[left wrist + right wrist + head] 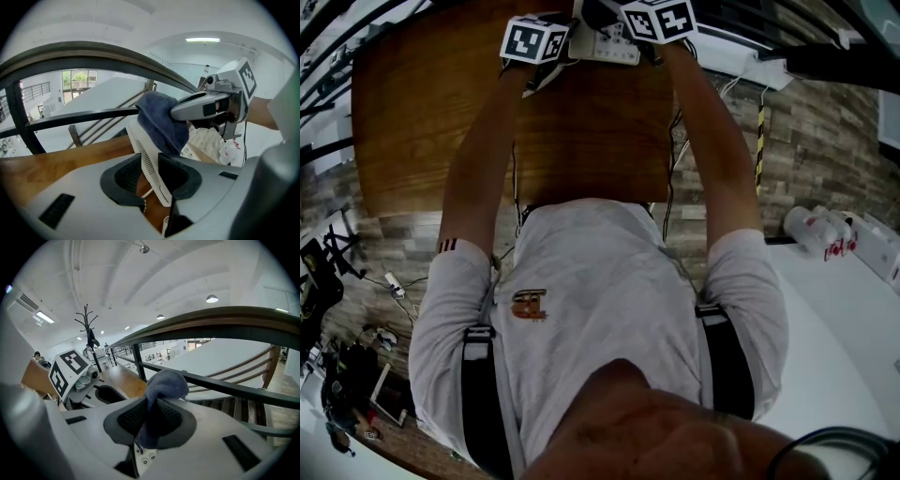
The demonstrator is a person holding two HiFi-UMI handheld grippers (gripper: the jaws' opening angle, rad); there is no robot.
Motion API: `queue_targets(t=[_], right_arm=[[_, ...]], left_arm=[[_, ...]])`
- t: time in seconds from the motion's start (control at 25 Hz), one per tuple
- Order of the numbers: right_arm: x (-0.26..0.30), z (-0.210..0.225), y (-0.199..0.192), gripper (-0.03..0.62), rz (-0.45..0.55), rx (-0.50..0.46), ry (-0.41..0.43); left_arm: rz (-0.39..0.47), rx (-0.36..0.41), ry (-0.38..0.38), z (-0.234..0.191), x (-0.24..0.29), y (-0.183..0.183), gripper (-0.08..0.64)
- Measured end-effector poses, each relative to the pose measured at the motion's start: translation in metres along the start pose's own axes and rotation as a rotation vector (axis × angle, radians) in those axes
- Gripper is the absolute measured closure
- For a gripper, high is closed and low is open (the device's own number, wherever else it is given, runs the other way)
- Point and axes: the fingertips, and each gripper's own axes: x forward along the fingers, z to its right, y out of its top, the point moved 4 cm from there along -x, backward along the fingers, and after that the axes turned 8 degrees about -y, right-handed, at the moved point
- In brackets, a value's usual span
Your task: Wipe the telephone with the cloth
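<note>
Right gripper (150,420) pinches the cloth (165,383). Left gripper (152,177) stands wide, with the handset (149,161) between its jaws but unclamped. I judge the left should close firmly first, then the cloth rub along the handset's far end, which it seems to touch. Telephone (605,42) lies at the table's (431,122) far edge, just under both grippers.

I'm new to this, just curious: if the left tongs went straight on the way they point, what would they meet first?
Probably the white telephone, whose edge sits between the open left tongs; the blue cloth lies just beyond.
</note>
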Motion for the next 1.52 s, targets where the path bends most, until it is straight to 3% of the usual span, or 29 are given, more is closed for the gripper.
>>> queue_targets(t=[0.48,1.08,1.28,1.52], right_arm=[[0.013,0.022,-0.019,0.52,-0.084,-0.007,-0.112],[-0.043,0.066,-0.056,0.52,-0.11,0.064,-0.305],[-0.061,0.056,-0.052,0.52,-0.065,0.062,-0.301],[-0.066,0.017,-0.036,0.52,0.026,0.109,-0.207]], left_arm=[[0.02,-0.007,-0.015,-0.008,-0.002,0.0,0.434],[0.036,-0.01,-0.032,-0.007,-0.005,-0.006,0.434],[0.038,-0.007,-0.033,-0.009,-0.006,-0.008,0.434],[0.037,-0.006,-0.03,-0.003,-0.006,-0.008,0.434]])
